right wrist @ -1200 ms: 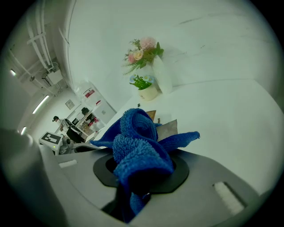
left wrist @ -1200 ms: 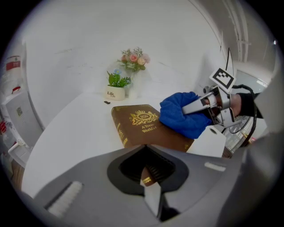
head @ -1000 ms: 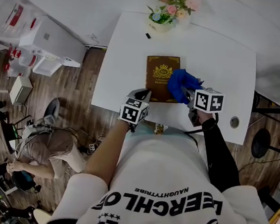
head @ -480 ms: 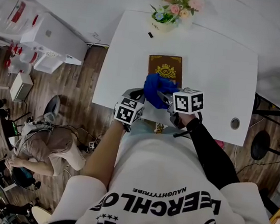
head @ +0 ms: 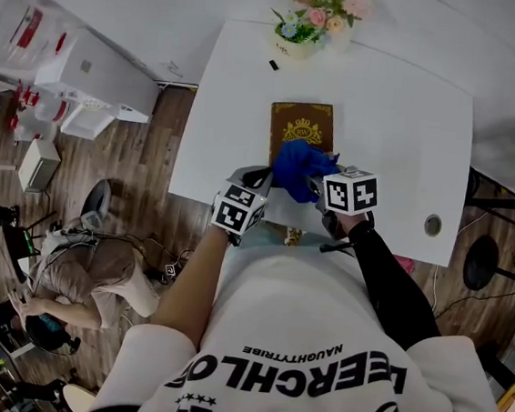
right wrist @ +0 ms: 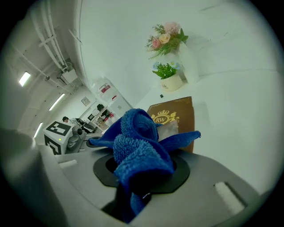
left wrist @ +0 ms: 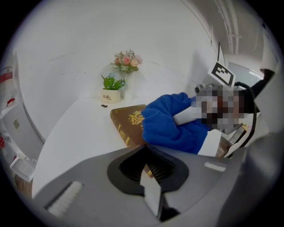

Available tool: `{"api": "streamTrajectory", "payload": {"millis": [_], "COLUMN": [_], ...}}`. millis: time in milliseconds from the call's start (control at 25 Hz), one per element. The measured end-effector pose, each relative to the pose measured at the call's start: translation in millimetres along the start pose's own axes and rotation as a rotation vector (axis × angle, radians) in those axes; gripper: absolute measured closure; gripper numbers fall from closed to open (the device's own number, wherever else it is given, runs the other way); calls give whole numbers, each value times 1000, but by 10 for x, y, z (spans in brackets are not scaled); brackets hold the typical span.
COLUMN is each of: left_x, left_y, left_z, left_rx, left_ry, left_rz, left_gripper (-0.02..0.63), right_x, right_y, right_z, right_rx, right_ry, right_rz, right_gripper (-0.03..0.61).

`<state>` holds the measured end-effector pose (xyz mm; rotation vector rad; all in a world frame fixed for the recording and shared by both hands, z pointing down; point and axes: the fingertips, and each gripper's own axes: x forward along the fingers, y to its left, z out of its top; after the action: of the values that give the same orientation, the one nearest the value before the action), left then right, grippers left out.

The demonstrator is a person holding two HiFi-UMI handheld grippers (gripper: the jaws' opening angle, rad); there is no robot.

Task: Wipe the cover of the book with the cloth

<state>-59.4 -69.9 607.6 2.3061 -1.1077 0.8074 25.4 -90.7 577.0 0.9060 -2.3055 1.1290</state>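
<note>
Right tool [head: 319,183] is clamped on a bunched blue terry cloth [head: 300,164], whose folds spill out over both jaws in the right gripper view. Over the last second this tool has carried the cloth sideways across the near part of the brown hardback book with a gilt crest [head: 301,123]. It went from the book's right edge over to the left edge, and the cloth now sits back near the middle of the near end. That reads as a wiping stroke under way across the near half of the cover. The far half with the crest lies bare, and by my judgement it is the part left to wipe.

Left tool [head: 262,175] is closed with nothing between its jaws. It has barely moved, and its tip sits at the book's near-left corner, likely steadying it, though I cannot tell whether it touches.

The book lies flat, cover up, on the white counter [head: 403,124]. Its long axis runs straight away from the person, toward the small white pot of flowers [head: 298,42]. The crest reads upright from the person's side, so the top points away, and the gilt-stamped spine faces left.
</note>
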Motion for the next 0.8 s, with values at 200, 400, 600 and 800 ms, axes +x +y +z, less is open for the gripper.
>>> {"api": "streamTrajectory", "payload": {"millis": [200, 400, 600, 800], "left_x": [98, 176, 206, 188], "left_y": [-65, -165, -166, -162], "left_z": [84, 127, 94, 158], "left_rx": [32, 58, 48, 16], "left_ry": [8, 32, 44, 14], "left_rz": [-30, -68, -78, -95], "left_gripper": [555, 555, 555, 555], "right_x": [-322, -599, -643, -640], "right_y": [-361, -645, -659, -502], "right_z": [-7, -29, -14, 102], "right_rx": [41, 91, 58, -75], "right_ry": [-45, -95, -92, -107], "right_rz": [-91, -157, -185, -176], "right_gripper": [479, 479, 479, 479]}}
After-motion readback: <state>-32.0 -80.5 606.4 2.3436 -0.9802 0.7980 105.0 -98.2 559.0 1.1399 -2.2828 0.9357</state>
